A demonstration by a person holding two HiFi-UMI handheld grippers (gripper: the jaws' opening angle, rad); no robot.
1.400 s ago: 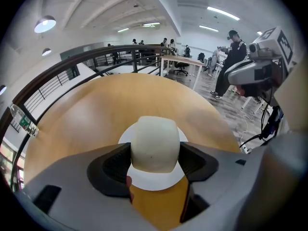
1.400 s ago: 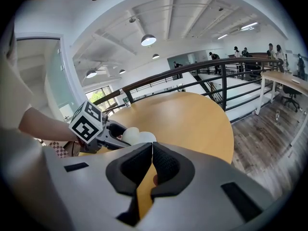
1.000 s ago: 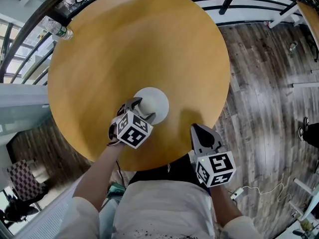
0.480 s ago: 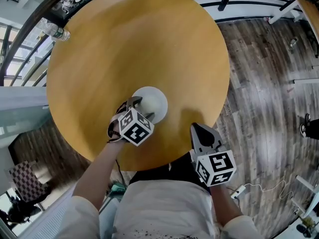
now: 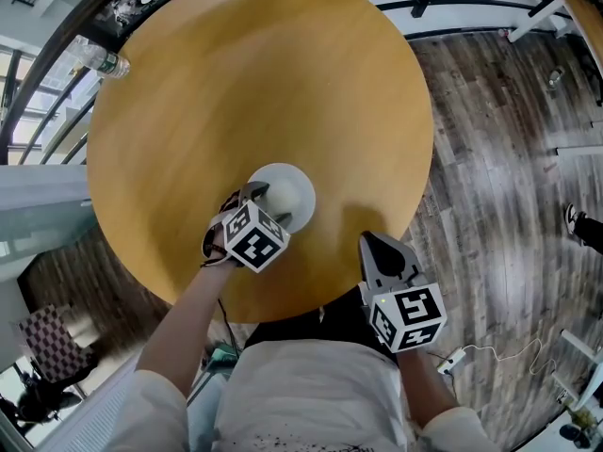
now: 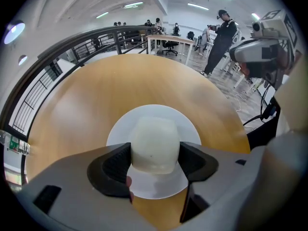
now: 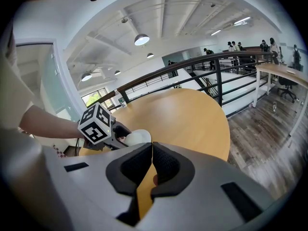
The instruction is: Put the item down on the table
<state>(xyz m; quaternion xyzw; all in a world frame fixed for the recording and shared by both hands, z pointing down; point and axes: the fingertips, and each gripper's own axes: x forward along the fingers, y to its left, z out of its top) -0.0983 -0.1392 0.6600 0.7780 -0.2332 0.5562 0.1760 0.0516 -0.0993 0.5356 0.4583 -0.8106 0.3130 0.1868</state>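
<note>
**Desk:** What does the left gripper (image 6: 155, 161) have?

**Photographer:** A pale rounded lump (image 6: 155, 141), clamped between the two dark pads (image 6: 111, 165). The pads press on its left and right flanks, with the jaws only as far apart as the lump is wide. Its rounded top stands clear beyond the fingertips.

**Desk:** And where is the lump?

**Photographer:** It is over the middle of a white plate (image 5: 301, 188) on the round wooden table (image 5: 254, 83), on the side nearest the person. I cannot tell whether its base touches the plate.

**Desk:** The right gripper (image 7: 152, 166)?

**Photographer:** Its jaws are pressed together with nothing between them. It is held at the table's near edge, well apart from the plate.

**Desk:** Anything else in shot?

**Photographer:** A water bottle (image 5: 99, 59) lies at the far left rim of the table, by a dark railing (image 6: 72, 49).
</note>
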